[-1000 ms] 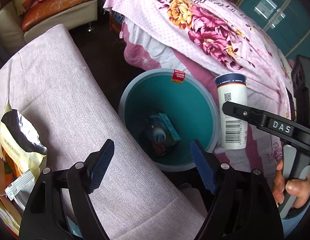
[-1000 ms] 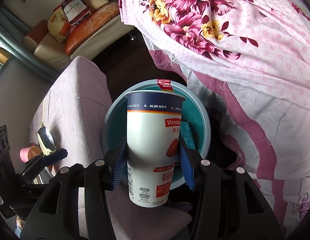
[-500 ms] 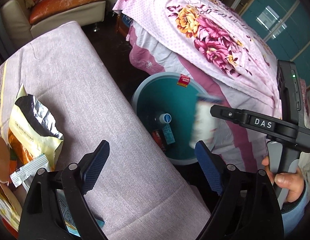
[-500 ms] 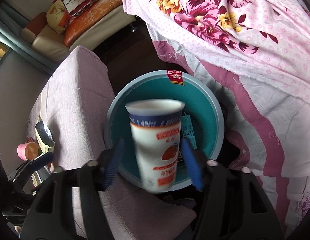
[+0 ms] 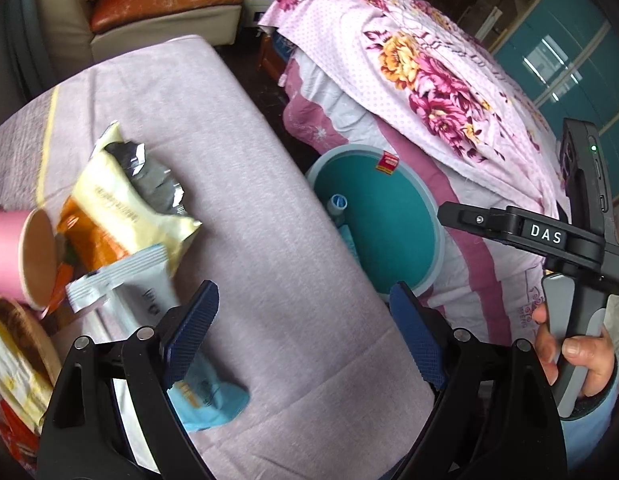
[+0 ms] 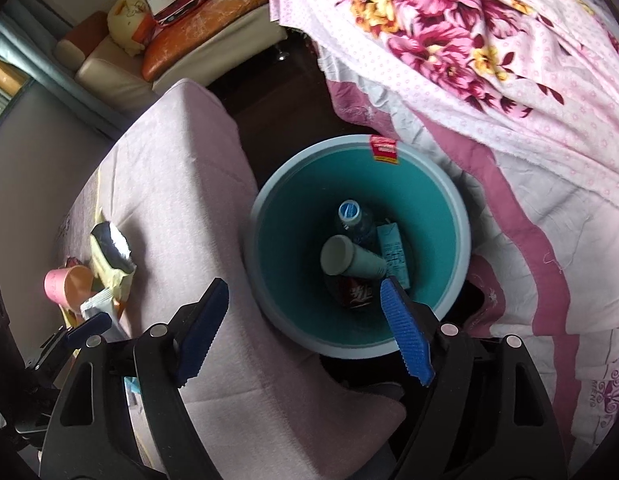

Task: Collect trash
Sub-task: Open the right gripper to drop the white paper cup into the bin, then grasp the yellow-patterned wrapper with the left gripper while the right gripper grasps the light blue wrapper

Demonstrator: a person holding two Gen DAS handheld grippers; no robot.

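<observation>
A teal trash bin (image 6: 453,216) stands on the floor between the pink-covered table and the bed. Inside lie a tall paper cup (image 6: 349,258), a bottle (image 6: 351,216), a carton (image 6: 393,246) and a dark can (image 6: 353,294). My right gripper (image 6: 309,328) is open and empty above the bin's near rim. My left gripper (image 5: 305,336) is open and empty over the table (image 5: 237,184). On the table's left lie a yellow snack bag (image 5: 121,204), a silver-blue wrapper (image 5: 149,292) and a pink cup (image 5: 17,256) on its side. The bin also shows in the left wrist view (image 5: 393,216).
A bed with a floral pink quilt (image 6: 489,60) fills the right side. A cream sofa with orange cushions (image 5: 161,0) stands at the back. More packets and a round wooden piece (image 5: 17,344) lie at the table's left edge. The right gripper's body (image 5: 549,236) shows by the bin.
My right gripper opened and the tall cup dropped into the bin. My left gripper swung left, bringing the trash on the table into view.
</observation>
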